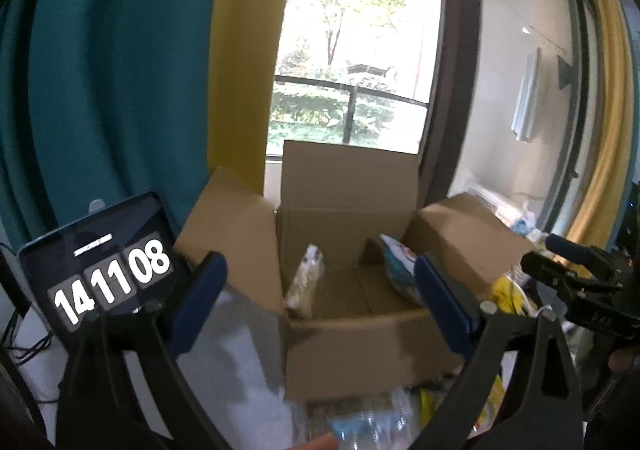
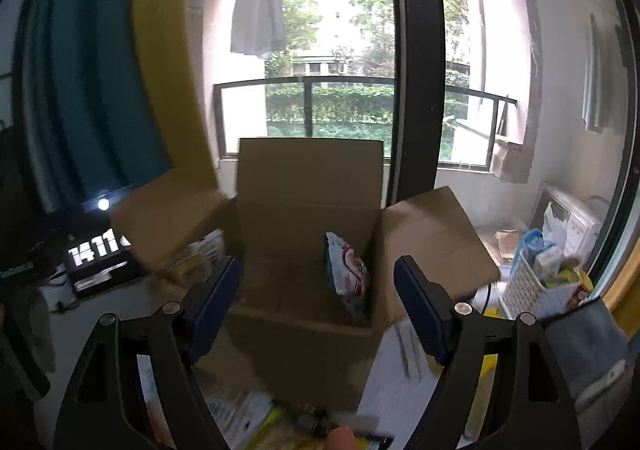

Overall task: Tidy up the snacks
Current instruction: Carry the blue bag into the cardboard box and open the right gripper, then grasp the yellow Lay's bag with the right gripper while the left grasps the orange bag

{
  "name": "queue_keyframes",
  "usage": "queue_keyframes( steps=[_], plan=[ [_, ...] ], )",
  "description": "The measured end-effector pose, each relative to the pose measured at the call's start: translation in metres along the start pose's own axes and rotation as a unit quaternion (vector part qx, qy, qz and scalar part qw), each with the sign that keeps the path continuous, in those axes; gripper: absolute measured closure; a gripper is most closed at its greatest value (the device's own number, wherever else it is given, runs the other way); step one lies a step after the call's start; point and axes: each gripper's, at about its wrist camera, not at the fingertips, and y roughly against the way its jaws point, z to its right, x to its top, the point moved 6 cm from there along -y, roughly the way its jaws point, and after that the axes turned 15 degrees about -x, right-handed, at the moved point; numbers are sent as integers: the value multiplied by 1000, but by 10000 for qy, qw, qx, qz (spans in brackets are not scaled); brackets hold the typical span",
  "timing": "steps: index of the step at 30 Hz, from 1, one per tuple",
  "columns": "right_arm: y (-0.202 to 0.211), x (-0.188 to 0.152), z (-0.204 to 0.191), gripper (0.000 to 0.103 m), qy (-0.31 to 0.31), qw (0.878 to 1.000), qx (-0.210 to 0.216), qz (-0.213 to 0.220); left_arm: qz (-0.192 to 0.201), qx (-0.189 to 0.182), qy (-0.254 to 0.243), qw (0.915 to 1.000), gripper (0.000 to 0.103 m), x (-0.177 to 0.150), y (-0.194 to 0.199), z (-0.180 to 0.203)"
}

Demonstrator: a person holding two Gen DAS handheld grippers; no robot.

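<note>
An open cardboard box [image 1: 360, 338] stands just ahead with its flaps spread. Inside it a pale snack pack [image 1: 306, 282] leans on the left wall and a blue-and-white snack bag [image 1: 396, 270] leans on the right wall. My left gripper [image 1: 322, 302] hangs open before the box with nothing between its blue pads. At that view's right edge a blue finger [image 1: 568, 246] of my right gripper shows. In the right wrist view the same box [image 2: 296, 334] holds the blue-and-white bag [image 2: 348, 270]. My right gripper [image 2: 318, 306] is open and holds nothing.
A screen showing clock digits [image 1: 100, 270] stands left of the box. Blurred clear plastic packaging [image 1: 360, 422] and yellow packets [image 1: 508, 290] lie near it. A white basket [image 2: 524, 286] of cartons stands at the right. More packets [image 2: 276, 422] lie in front; window behind.
</note>
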Motion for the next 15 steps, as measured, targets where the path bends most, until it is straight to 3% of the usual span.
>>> queue_keyframes(
  steps=[8,15],
  plan=[
    [69,-43,-11,21,142,9993,338,-35,-324,-167,-191,9992,7,-44,49,26],
    [94,-92,-28,21,334,9968,618,-371,-831,-184,-11,9964,7,-107,72,22]
  ],
)
